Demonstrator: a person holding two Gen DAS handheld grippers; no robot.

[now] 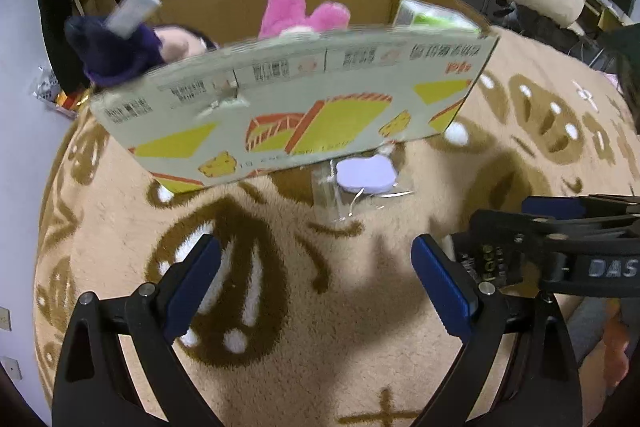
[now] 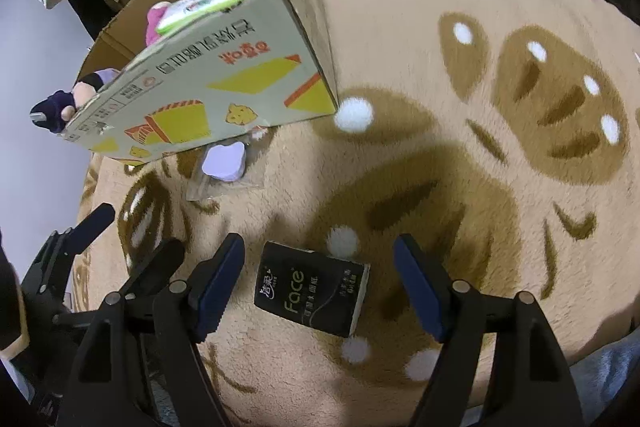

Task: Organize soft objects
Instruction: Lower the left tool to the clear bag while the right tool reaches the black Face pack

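Left gripper (image 1: 316, 279): jaws wide apart, nothing between them, hovering over bare rug (image 1: 360, 347). Right gripper (image 2: 320, 287): jaws also spread, straddling the black tissue pack (image 2: 311, 294) without touching it. Pack lies flat on the rug at its near edge, "Face" print up, slightly skewed to the jaw line. In the left wrist view the right gripper's body pokes in from the right, just beside the left one; in the right wrist view the left gripper sits just beside on the left.

Further out, mid-rug: clear plastic bag with a lilac pad (image 1: 366, 175) inside, lying flat, right against the near bottom edge of the cardboard box (image 1: 288, 95). Cannot tell if the box overlaps the bag or only touches it.

Box is open-topped, printed side facing the grippers, sitting toward the rug's far-left edge, and looks tilted in both views.

In the box:
- pink plush (image 1: 298, 13), sticking up above the near wall, roughly centre
- green-and-white soft pack (image 2: 208, 3) at the right corner, leaning on the rim
- dark purple plush with a pale face (image 1: 120, 55) at the left end, hanging over the rim, with a grey tag-like piece on top, too blurred to identify

Beyond the rug: shelves, bags, white padded jackets.
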